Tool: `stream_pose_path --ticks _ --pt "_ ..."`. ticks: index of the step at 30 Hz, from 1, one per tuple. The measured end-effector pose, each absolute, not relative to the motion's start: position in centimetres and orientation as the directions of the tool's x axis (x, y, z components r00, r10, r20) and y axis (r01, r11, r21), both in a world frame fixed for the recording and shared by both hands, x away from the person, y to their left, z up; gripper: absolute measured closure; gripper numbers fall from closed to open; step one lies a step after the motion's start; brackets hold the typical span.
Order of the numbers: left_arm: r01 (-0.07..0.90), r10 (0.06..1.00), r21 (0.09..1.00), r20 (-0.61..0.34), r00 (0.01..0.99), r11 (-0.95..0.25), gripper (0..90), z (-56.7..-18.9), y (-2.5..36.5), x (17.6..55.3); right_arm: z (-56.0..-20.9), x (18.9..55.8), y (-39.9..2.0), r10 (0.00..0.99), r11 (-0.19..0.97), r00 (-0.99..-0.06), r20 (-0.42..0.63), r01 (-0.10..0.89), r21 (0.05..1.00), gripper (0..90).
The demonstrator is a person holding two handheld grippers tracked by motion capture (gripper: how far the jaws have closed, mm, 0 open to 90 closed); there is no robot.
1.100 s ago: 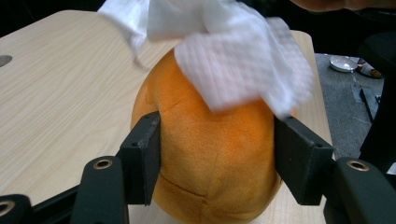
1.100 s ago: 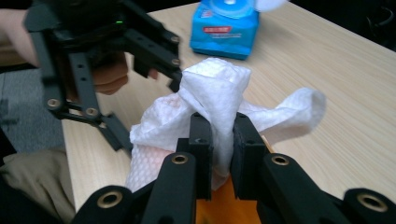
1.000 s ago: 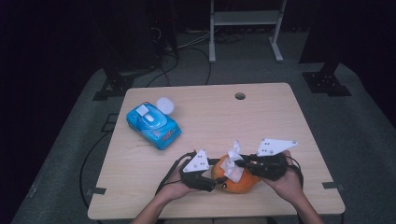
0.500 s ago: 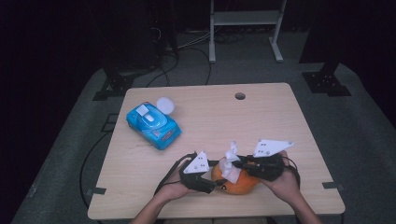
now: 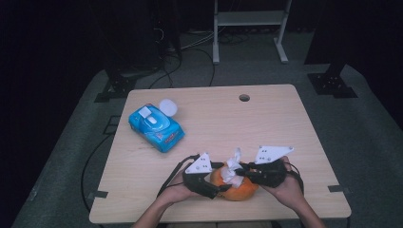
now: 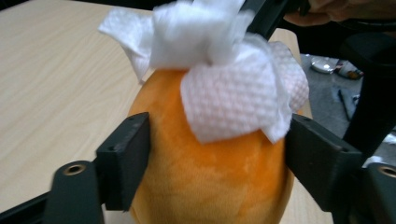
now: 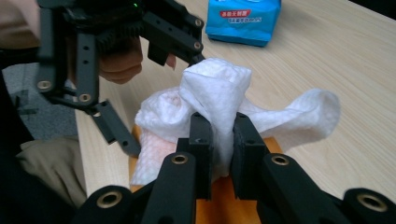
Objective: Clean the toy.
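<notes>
An orange plush toy point(image 5: 240, 190) lies near the table's front edge, with a white wipe point(image 5: 232, 166) draped over its top. My left gripper point(image 5: 216, 187) straddles the toy point(image 6: 210, 177). Its jaws have just been opening, and both pads still touch the toy's sides. From the right, my right gripper point(image 5: 242, 172) reaches in, shut on a bunched fold of the wipe point(image 7: 215, 88) that stands up above its jaws point(image 7: 219, 135). In the left gripper view the wipe point(image 6: 233, 98) covers the toy's upper right part.
A blue pack of wet wipes point(image 5: 156, 126) lies at the table's left, with a small white round thing point(image 5: 167, 107) just behind it. The wooden table point(image 5: 266, 128) has a cable hole point(image 5: 244, 98) near its far edge. Dark stands and cables are on the floor beyond.
The right gripper with the wipe has shifted very slightly to the left. Both hands otherwise stay in place at the toy.
</notes>
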State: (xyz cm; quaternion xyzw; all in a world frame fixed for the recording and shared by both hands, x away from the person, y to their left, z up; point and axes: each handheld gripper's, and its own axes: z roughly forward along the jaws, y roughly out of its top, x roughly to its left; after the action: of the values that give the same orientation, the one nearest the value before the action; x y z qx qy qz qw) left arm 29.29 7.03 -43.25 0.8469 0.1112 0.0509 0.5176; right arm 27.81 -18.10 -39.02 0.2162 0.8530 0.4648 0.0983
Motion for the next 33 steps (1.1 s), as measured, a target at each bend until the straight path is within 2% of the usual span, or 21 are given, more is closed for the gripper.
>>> stream_pose_path --ticks 6,14,18,21,28,33 --pt "0.159 0.254 0.882 -0.047 0.966 -0.443 27.6 -43.6 7.7 29.7 -39.0 28.0 -19.6 0.463 0.464 -0.885 0.055 0.294 0.836 79.8" --pt "0.186 0.267 0.878 -0.069 0.961 -0.441 29.9 -44.0 8.3 29.9 -39.8 28.4 -22.5 0.5 0.418 -0.857 0.129 0.369 0.83 79.8" --pt "0.208 0.282 0.881 -0.089 0.955 -0.426 30.1 -44.2 8.3 30.2 -39.2 28.1 -21.8 0.461 0.403 -0.877 0.139 0.346 0.847 79.7" --pt "0.215 0.285 0.88 -0.096 0.954 -0.423 30.2 -44.2 8.5 30.3 -39.0 27.8 -21.1 0.441 0.435 -0.891 0.11 0.319 0.842 79.7" --pt "0.224 0.276 0.877 -0.11 0.955 -0.424 30.5 -44.2 8.7 30.5 -40.0 28.7 -22.6 0.49 0.43 -0.861 0.137 0.375 0.821 79.7" --pt "0.21 0.263 0.875 -0.1 0.96 -0.436 30.5 -44.1 8.5 30.3 -39.3 28.5 -21.7 0.462 0.417 -0.877 0.134 0.348 0.839 79.7"
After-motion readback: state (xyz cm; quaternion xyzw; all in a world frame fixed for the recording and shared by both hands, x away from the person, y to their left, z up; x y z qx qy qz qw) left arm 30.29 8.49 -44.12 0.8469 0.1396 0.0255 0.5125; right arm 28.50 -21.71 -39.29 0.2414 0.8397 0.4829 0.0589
